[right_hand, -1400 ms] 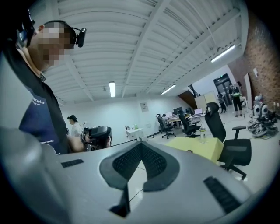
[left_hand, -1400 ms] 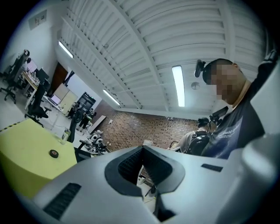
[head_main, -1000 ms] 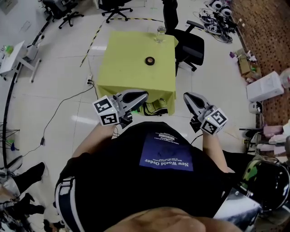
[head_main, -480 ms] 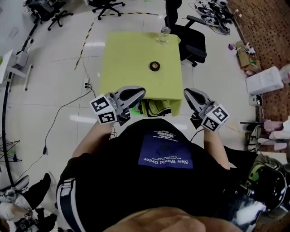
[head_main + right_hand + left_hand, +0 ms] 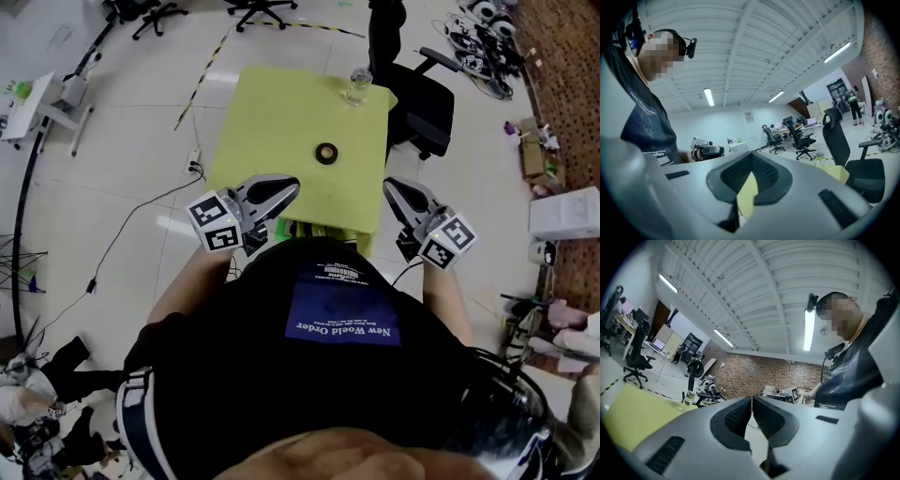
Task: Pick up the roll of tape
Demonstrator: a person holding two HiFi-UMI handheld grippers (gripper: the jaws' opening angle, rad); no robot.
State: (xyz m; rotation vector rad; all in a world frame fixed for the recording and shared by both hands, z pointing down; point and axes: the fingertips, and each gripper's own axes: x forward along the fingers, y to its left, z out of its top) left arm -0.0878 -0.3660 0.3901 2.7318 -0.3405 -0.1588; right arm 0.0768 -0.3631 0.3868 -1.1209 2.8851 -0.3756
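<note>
The grey left gripper (image 5: 284, 187), with a marker cube at its back, has its jaws pressed together on nothing. Its own view shows the ribbed pads meeting at the tip (image 5: 752, 397). A second ago the square table under a yellow-green cloth (image 5: 272, 112) lay well ahead of it. Now the table's near edge sits just beyond and below the tips, so the person has walked both tools up to it.

The small roll of black tape (image 5: 326, 153) lies flat on the cloth, ahead of the left gripper and a little to its right. It is also ahead and to the left of the other tool, and neither touches it. Farther ahead, near the table's far edge, stands a clear plastic bottle (image 5: 356, 86).

The right gripper (image 5: 394, 190) is likewise closed and empty, with only yellow cloth showing through the gap beneath its pads (image 5: 752, 153). I judge the approach nearly over. One gripper must still part its jaws and reach forward over the tape.
</note>
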